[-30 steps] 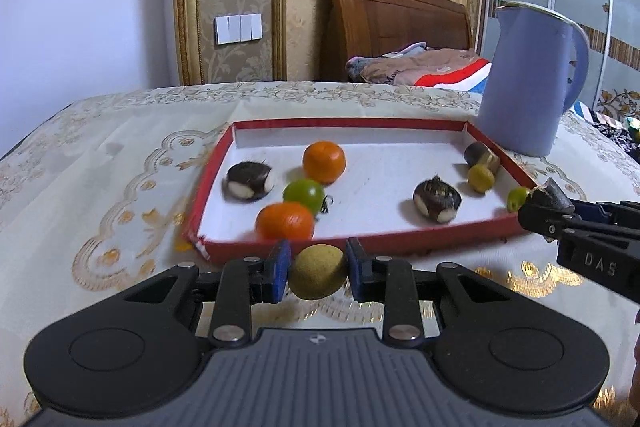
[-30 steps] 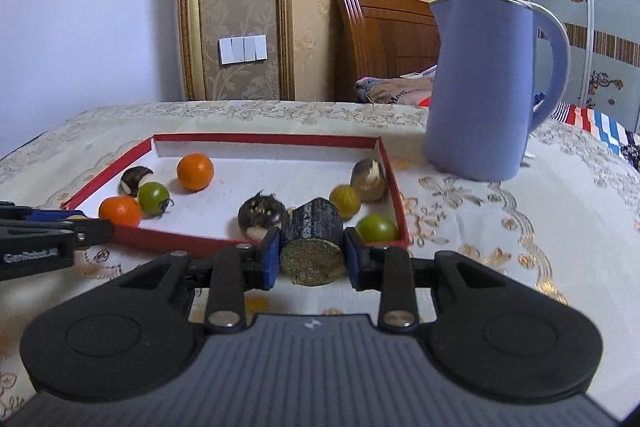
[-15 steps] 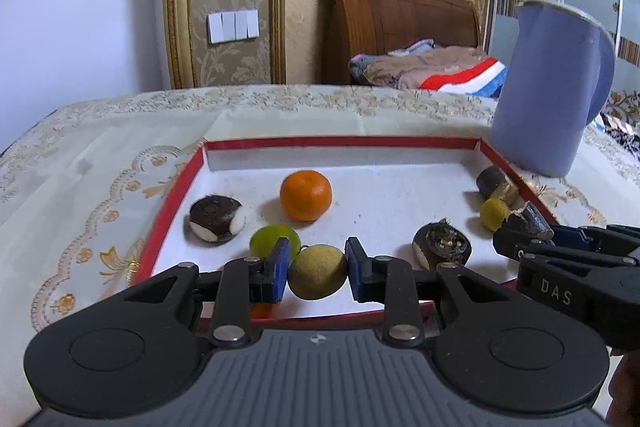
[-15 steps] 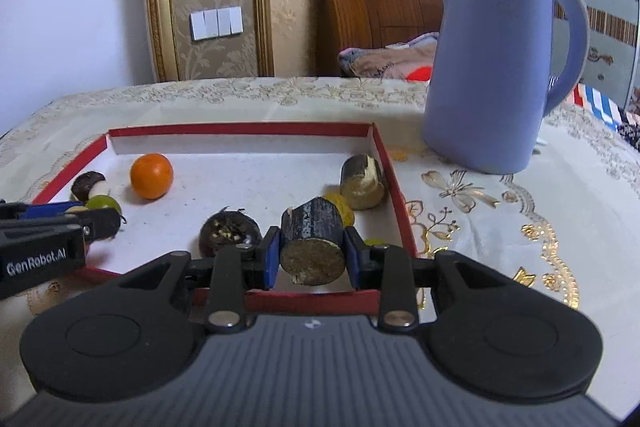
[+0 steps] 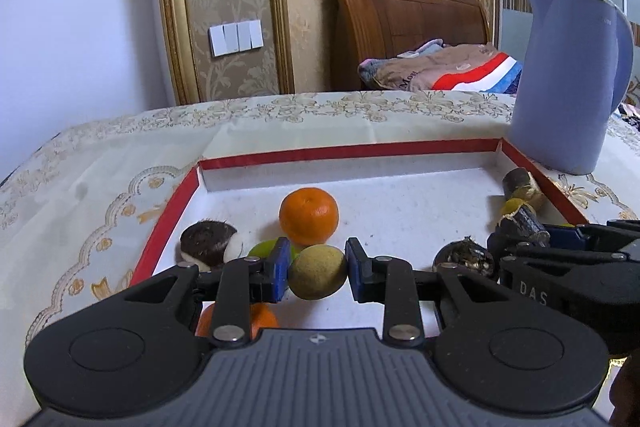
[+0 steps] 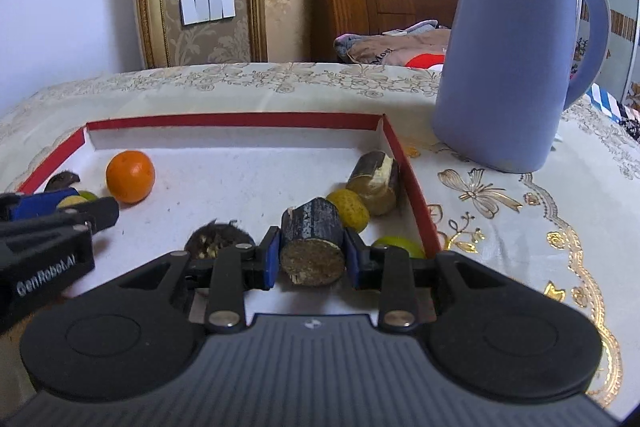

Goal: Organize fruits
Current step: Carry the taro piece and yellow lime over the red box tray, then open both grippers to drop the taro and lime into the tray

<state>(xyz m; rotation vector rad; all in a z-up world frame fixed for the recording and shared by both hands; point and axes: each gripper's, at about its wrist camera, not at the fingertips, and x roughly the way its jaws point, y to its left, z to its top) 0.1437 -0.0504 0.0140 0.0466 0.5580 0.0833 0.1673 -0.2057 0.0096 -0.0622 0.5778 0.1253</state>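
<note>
**Two tools carry fruit over a red-rimmed tray**

We hold a tool in each hand above a shallow tray (image 5: pixel 168 211) on a cream embroidered tabletop (image 5: pixel 100 163). Our left tool (image 5: pixel 317 269) is clenched on a round yellow-green fruit (image 5: pixel 317 277), over the tray's near left part. Our right tool (image 6: pixel 310 257) grips a dark cut stalk piece (image 6: pixel 313 247), over the near right part.

In the tray lie an orange (image 5: pixel 309 215) just beyond the left tool, a dark, white-fleshed piece (image 5: pixel 210 242) to its left, a green fruit (image 5: pixel 260 249) partly behind the left tool's finger, and a dark tufted bulb (image 6: pixel 218 237). Near the right wall sit another stalk piece (image 6: pixel 374 183) and a yellow fruit (image 6: pixel 348 213). A lavender kettle (image 6: pixel 508 59) stands beyond the tray, to the right.

We judge the step to be setting each piece down beside its like: lower until it rests on the tray floor, then release gently, since round fruit may roll.

A second orange (image 5: pixel 236 321) is mostly hidden under the left tool. Another green fruit (image 6: pixel 398 245) shows only partly, and we cannot tell how high either held piece is above the tray floor.
</note>
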